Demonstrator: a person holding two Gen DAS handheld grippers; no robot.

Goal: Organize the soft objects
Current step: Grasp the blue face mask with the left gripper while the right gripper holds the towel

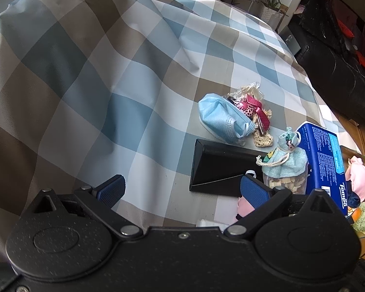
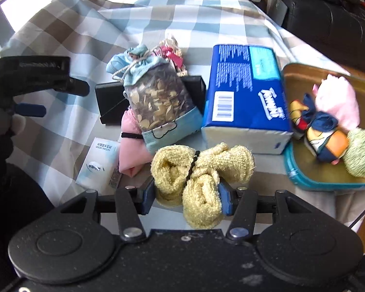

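My right gripper (image 2: 187, 200) is shut on a yellow towel bundle (image 2: 199, 170) tied with a black band, held just above the checked cloth. To its right a teal-rimmed tin (image 2: 304, 182) holds a pink cloth (image 2: 338, 99), a colourful knotted bundle (image 2: 321, 133) and a green fuzzy item (image 2: 360, 155). My left gripper (image 1: 182, 191) is open and empty above the cloth, left of a black box (image 1: 214, 170). A blue face mask (image 1: 221, 116) and a red ribbon pouch (image 1: 255, 112) lie beyond it. The left gripper also shows in the right wrist view (image 2: 29, 109).
A blue tissue pack (image 2: 245, 97) stands left of the tin. A sachet of dried leaves (image 2: 158, 102) leans on the black box (image 2: 109, 107). A pink cloth (image 2: 133, 150) and a white wipes packet (image 2: 99, 163) lie nearby. A dark sofa (image 1: 335, 68) is behind.
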